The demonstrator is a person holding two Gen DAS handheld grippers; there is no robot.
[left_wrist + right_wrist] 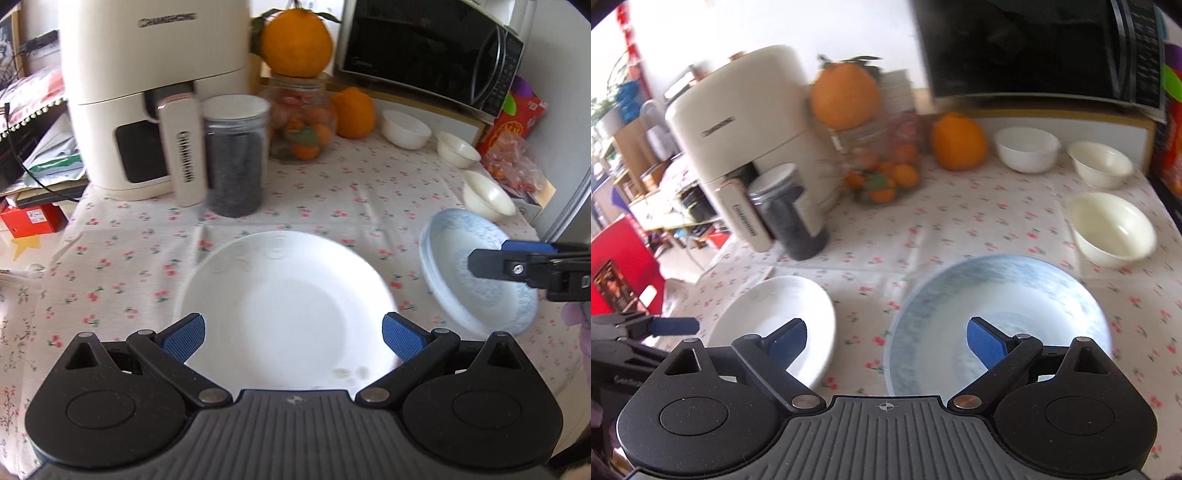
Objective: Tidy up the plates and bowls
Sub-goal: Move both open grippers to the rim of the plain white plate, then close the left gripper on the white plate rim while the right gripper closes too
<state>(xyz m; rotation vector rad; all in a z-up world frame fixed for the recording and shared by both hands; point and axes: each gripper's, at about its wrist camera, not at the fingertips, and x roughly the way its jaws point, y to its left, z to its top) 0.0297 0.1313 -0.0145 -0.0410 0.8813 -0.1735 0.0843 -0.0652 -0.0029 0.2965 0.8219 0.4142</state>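
With each tool spread wide and empty, left tool point(291, 334) over the white plate point(284, 295), right tool point(886, 341) over the blue plate point(997, 317), we should pinch rims squarely.

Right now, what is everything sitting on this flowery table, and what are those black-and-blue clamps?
Plain white ceramic plate: one, left of centre.
Blue-patterned ceramic plate: one, right of the white plate.
White and cream bowls: three, separate, along the right side.
Cream air fryer: one, back left.
Clear plastic jar with dark contents: one, before the fryer.
Glass jar of small oranges: one, back centre, a large orange on top.
Second large orange: beside it.
Black microwave: back right.
Left hand-held gripper: open, over the white plate.
Right hand-held gripper: open, empty.
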